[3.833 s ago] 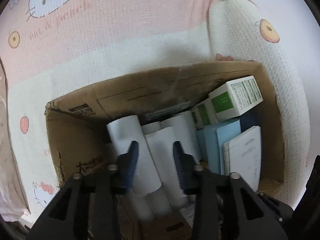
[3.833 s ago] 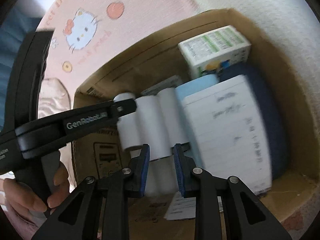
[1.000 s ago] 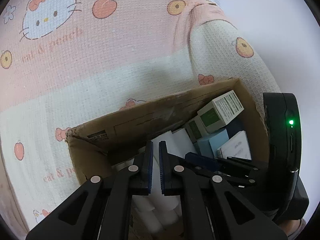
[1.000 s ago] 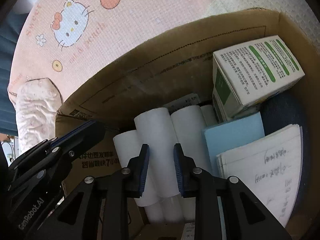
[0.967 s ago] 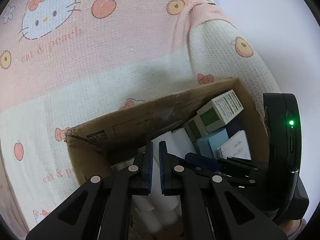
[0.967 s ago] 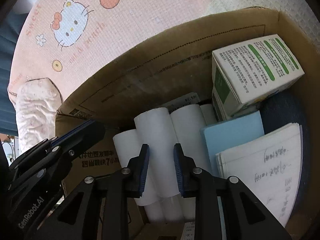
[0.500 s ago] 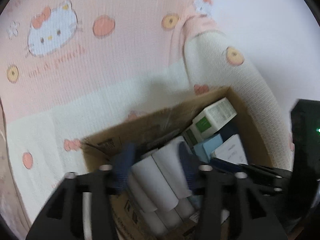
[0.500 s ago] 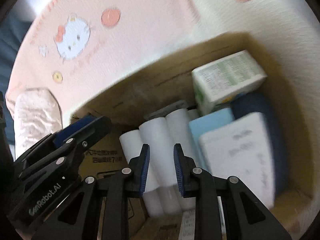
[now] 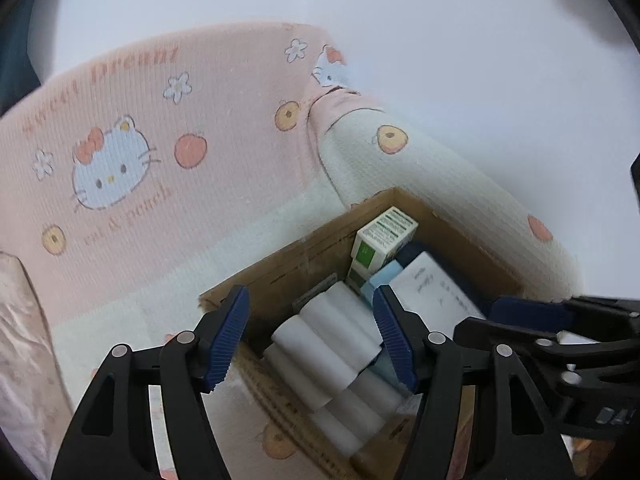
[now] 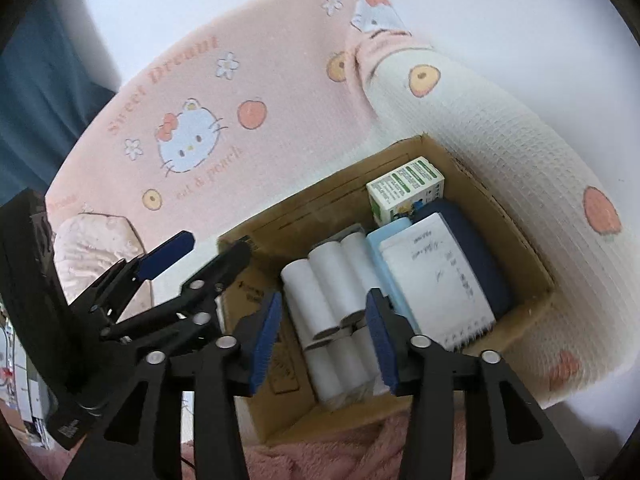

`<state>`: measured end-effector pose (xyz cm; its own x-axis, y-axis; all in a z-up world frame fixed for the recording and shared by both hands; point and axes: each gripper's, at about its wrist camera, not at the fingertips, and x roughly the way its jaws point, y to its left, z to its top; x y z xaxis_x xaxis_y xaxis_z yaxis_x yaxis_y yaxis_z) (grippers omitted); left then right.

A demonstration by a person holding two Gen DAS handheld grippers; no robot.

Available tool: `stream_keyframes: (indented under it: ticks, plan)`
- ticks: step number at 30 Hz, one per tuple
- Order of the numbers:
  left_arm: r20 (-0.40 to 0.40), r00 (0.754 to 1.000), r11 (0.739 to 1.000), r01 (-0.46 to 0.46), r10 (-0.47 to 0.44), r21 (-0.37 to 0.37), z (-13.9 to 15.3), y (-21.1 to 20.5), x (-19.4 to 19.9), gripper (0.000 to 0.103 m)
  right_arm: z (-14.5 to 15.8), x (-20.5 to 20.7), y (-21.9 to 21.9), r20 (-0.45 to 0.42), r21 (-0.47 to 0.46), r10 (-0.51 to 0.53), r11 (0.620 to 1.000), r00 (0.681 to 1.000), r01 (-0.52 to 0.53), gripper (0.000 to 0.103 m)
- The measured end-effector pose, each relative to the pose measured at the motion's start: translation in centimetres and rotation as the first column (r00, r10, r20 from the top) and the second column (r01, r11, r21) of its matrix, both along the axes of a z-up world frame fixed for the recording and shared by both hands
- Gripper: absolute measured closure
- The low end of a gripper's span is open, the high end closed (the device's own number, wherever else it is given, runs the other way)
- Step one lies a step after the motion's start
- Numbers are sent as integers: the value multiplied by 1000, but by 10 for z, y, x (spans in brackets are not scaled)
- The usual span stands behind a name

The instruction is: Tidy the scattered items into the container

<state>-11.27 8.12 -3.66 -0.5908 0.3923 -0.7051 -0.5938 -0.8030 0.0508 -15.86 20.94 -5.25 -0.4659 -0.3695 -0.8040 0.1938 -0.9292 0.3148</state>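
A cardboard box (image 10: 516,220) sits on a pink Hello Kitty blanket and also shows in the left wrist view (image 9: 472,236). Inside lie several white rolls (image 10: 332,288) (image 9: 320,340), a green-and-white carton (image 10: 404,184) (image 9: 380,236), a light blue book (image 10: 378,248) and a white lined notepad (image 10: 436,276) (image 9: 436,292) on a dark blue item. My left gripper (image 9: 310,336) is open and empty, raised above the box's left side. My right gripper (image 10: 324,336) is open and empty, raised above the rolls.
The blanket (image 10: 192,128) covers a sofa seat and an armrest (image 10: 500,120) right of the box. A pale pink cushion (image 10: 92,248) lies at the left. Fluffy pink fabric (image 10: 340,456) lies in front of the box.
Both grippers have pulled back up and away from the box. The left jaws went from shut to wide open, and the right jaws have opened wider.
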Motion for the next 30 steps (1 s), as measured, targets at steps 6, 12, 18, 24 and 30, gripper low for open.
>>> stream_keyframes:
  ticks: [6,12,18,24,30]
  plan:
    - [-153,985,997,80,-83,-25,10,-20,24,35,14,39,-9,-42,53,-10,999,999,13,48]
    - [-372,907,978,161,-199,-131,24,-39,38,28,29,71,-19,-78,145,-12,989,997,23,35]
    - [-409,861,944,207,-301,-258,23,-57,67,25,29,98,-26,-75,194,-31,980,997,45,27]
    - [-295,910,945,225,-291,-238,15,-69,101,23,18,125,-30,-33,227,-38,973,999,44,27]
    - [-253,908,923,259,-333,-285,12,-63,121,23,21,150,-28,-16,267,-35,963,999,38,27]
